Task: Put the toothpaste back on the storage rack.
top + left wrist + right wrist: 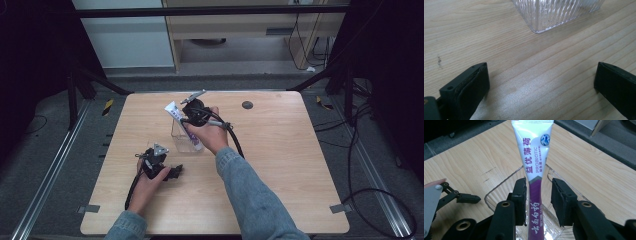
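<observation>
A white and purple toothpaste tube (535,157) stands tilted in a clear ribbed container (499,187) near the table's middle, its white end (172,109) leaning up to the far left. My right gripper (538,185) hangs over the container (182,142) with the tube between its jaws. The left pad is at the tube's edge, and a gap shows at the right pad, so this gripper (194,114) is open. My left gripper (172,172) rests low on the table in front of the container (554,12). It (541,75) is wide open, with bare wood between its jaws.
The wooden table (280,165) has a small dark round mark (247,105) near its far edge. Black frame bars and loose cables lie on the floor around the table. The right forearm in a blue sleeve (250,195) crosses the table's front half.
</observation>
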{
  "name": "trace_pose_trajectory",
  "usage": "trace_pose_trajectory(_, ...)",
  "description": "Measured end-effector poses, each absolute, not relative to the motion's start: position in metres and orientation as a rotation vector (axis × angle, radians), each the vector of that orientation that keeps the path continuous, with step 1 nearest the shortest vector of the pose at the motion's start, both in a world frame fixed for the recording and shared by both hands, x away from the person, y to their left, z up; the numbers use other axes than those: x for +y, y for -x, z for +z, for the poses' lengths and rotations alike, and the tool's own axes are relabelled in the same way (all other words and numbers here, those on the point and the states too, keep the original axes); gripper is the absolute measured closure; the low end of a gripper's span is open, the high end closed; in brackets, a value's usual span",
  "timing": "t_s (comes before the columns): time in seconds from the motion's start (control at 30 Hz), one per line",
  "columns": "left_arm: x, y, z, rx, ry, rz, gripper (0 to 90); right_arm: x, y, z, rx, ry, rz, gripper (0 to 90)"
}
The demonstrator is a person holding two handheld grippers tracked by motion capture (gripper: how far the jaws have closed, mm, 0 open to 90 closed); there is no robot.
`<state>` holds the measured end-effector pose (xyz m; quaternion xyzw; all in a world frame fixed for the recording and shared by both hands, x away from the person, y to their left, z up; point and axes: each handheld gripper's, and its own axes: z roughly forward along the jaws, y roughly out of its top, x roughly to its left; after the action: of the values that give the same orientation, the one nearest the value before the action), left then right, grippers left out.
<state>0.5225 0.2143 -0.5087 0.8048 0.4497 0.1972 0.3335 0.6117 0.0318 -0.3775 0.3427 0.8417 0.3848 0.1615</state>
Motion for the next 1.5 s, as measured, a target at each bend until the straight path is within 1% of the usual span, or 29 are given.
trace_pose_trajectory(0.4,0.214,-0.522,-0.509,1.174,-2.102,0.515,0.0,0.009,-0.605,-0.375,2.372,-1.007,1.115,60.1)
trace_pose_trajectory(0.77,0.214,-0.522,-0.509,1.175,-2.1,0.515,0.0,-0.019,-0.602,-0.372,2.321,-1.068,1.131,52.5)
trace_pose_trajectory(0.87,0.214,-0.522,-0.509,1.174,-2.1,0.516,0.0,-0.028,-0.602,-0.371,2.302,-1.079,1.131,47.8)
trace_pose_trajectory(1.0,0.214,-0.522,-0.509,1.174,-2.1,0.516,0.0,-0.035,-0.601,-0.371,2.279,-1.099,1.149,44.6)
trace_pose_trajectory(1.03,0.214,-0.522,-0.509,1.175,-2.1,0.516,0.0,-0.04,-0.6,-0.372,2.272,-1.106,1.15,41.4)
trace_pose_trajectory(1.07,0.214,-0.522,-0.509,1.175,-2.1,0.516,0.0,-0.04,-0.6,-0.372,2.272,-1.106,1.15,41.4)
trace_pose_trajectory(1.33,0.214,-0.522,-0.509,1.177,-2.097,0.513,0.0,-0.056,-0.599,-0.375,2.263,-1.11,1.143,33.0)
trace_pose_trajectory(1.5,0.214,-0.522,-0.509,1.177,-2.098,0.514,0.0,-0.066,-0.596,-0.375,2.258,-1.113,1.171,30.5)
